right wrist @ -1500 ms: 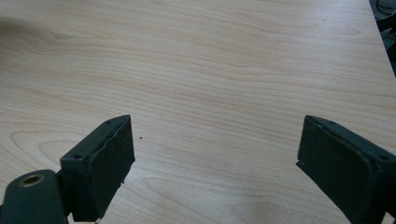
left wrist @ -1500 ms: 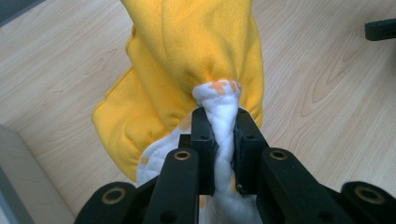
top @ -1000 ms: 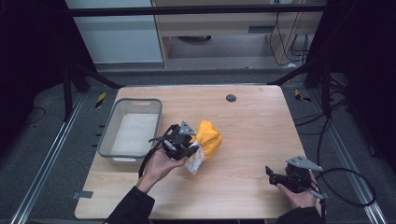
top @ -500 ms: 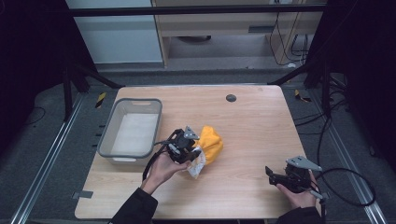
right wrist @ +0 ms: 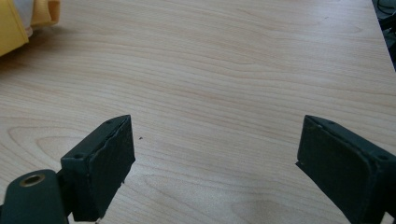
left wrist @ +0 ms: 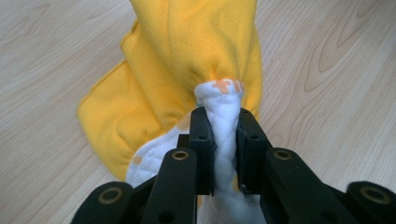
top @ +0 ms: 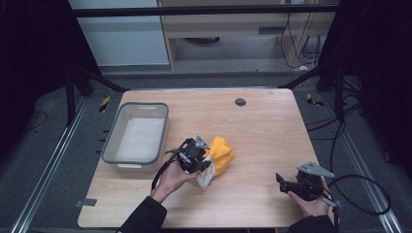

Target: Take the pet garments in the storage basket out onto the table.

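A yellow cloth (top: 221, 155) with a white patterned underside lies bunched near the middle of the wooden table (top: 272, 126). My left gripper (top: 204, 164) is shut on a white fold of that cloth (left wrist: 187, 51), pinched between its black jaws in the left gripper view. The right gripper (top: 283, 182) rests low over the table's front right, held by a hand, jaws wide apart with bare wood between them (right wrist: 215, 154). A corner of the yellow cloth (right wrist: 18, 21) peeks in at the top left of the right gripper view.
A grey plastic bin (top: 137, 137) stands at the table's left side, with a pale lining inside. A small dark round hole (top: 240, 102) sits near the far edge. Cables trail off the right side of the table.
The left gripper and the cloth it holds have shifted a little to the right and toward the front edge. The right gripper has stayed in place.
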